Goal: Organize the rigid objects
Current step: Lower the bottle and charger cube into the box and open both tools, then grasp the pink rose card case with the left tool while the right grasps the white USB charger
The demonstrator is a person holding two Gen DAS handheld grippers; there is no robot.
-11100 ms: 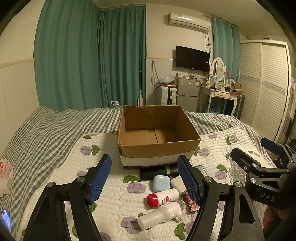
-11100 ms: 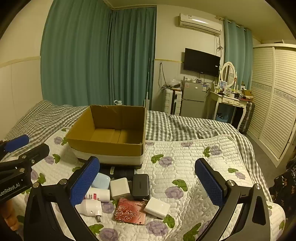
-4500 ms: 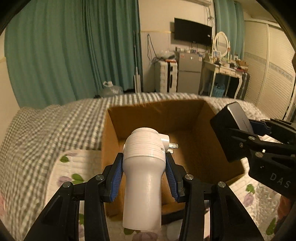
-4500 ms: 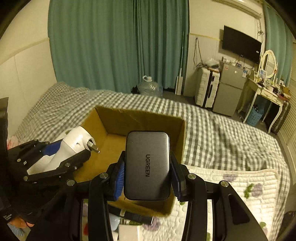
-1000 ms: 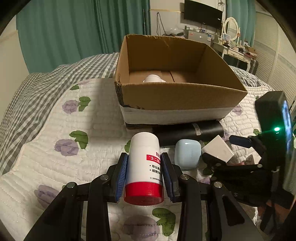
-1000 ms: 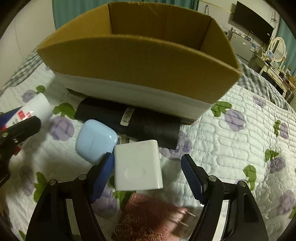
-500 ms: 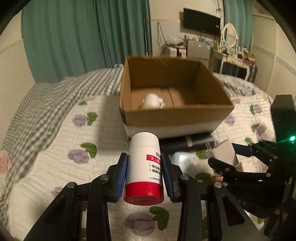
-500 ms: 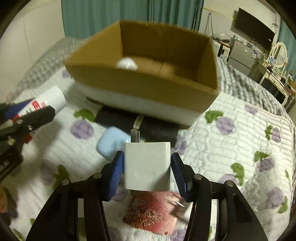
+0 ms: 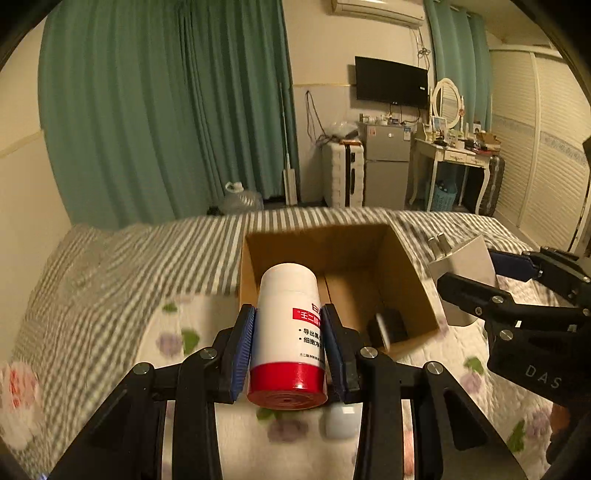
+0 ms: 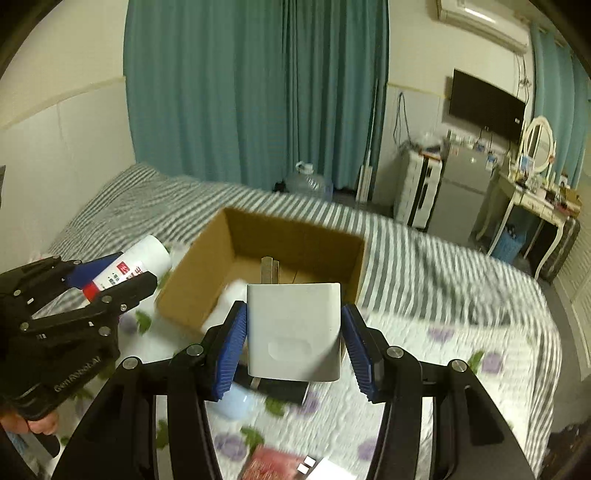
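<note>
Cardboard box (image 9: 402, 280) is set on a quilted bed (image 9: 110, 280); above, bottle (image 9: 288, 332) is clamped by left gripper (image 9: 288, 347), charger (image 10: 293, 328) by right gripper (image 10: 295, 343).

Tall teal-green curtains (image 9: 177, 107) cover the far wall, and a second pair (image 9: 456, 62) hangs at the right beside a white wall-mounted air conditioner (image 9: 376, 11). A black flat television (image 9: 391, 81) hangs on the cream wall above a small silver fridge (image 9: 386, 173). A white dressing table (image 9: 450, 162) carries an oval mirror (image 9: 447, 101). White louvred wardrobe doors (image 9: 554, 147) line the right side. A clear plastic water jug (image 10: 308, 181) stands on the floor. The light is warm and dim.
</note>
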